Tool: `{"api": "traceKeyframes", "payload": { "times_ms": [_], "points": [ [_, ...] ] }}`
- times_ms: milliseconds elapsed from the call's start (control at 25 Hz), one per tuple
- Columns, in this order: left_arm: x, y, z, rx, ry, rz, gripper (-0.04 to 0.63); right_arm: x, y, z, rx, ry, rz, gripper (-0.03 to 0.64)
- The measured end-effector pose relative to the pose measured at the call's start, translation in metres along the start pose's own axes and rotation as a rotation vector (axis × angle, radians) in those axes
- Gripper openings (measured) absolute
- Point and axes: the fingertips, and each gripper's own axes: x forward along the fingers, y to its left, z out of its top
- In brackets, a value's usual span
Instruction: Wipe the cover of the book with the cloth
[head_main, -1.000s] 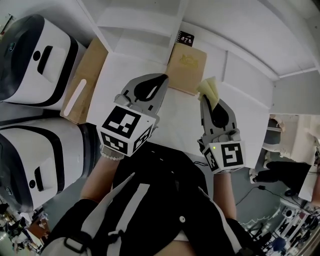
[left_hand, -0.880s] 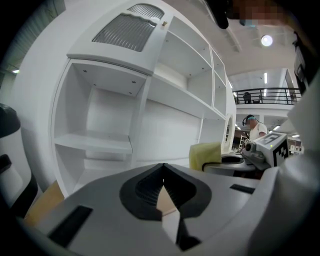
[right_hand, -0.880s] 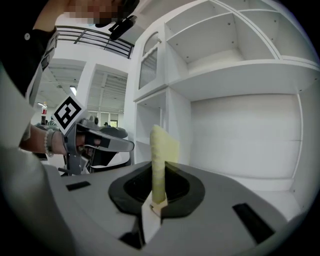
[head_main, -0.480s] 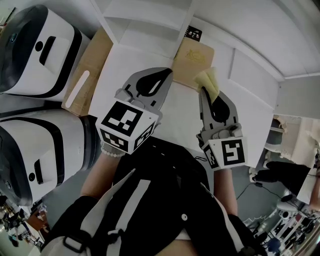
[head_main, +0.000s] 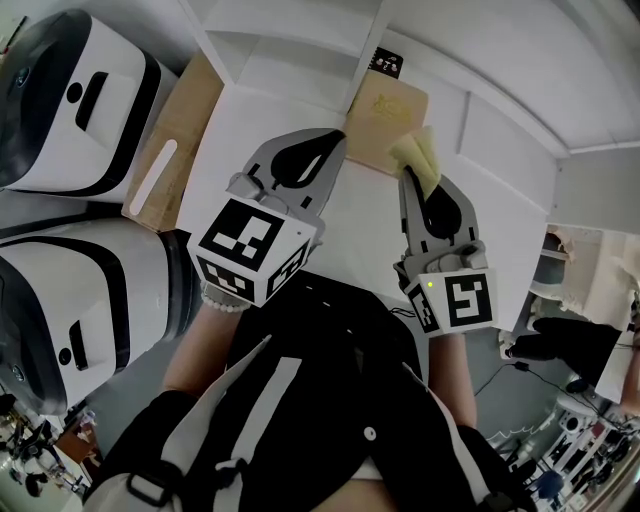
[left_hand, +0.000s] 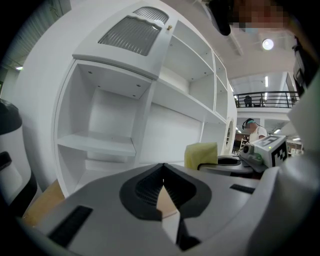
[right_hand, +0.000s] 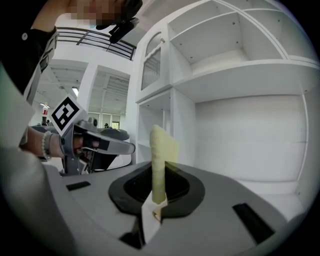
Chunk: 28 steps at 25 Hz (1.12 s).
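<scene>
While the right gripper clamps the folded yellow cloth at the near corner of the tan card-cover book, flat on the white desk, contact is unclear. Left gripper jaws together, empty. Wiping likely all left to do.

Soft cloth, matt paper-covered book

- We find the book flat on the tabletop, at its back, below the shelf.
- A tag sits just behind the book.
- The left gripper hangs over the tabletop, its tip by the book's near left corner.
- The right gripper is to its right, the cloth between its fingers, over the book's right edge.
- A box lies left of the tabletop, with two machines further left.
</scene>
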Motion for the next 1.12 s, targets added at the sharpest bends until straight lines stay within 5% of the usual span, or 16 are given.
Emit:
{"api": "traceKeyframes", "payload": {
  "times_ms": [1120],
  "points": [
    [0.0000, -0.0074, 0.0022, -0.001, -0.016, -0.029, 0.002, -0.0045, -0.0002, 0.0002, -0.008, 0.002, -0.025, 0.034]
  ]
}}
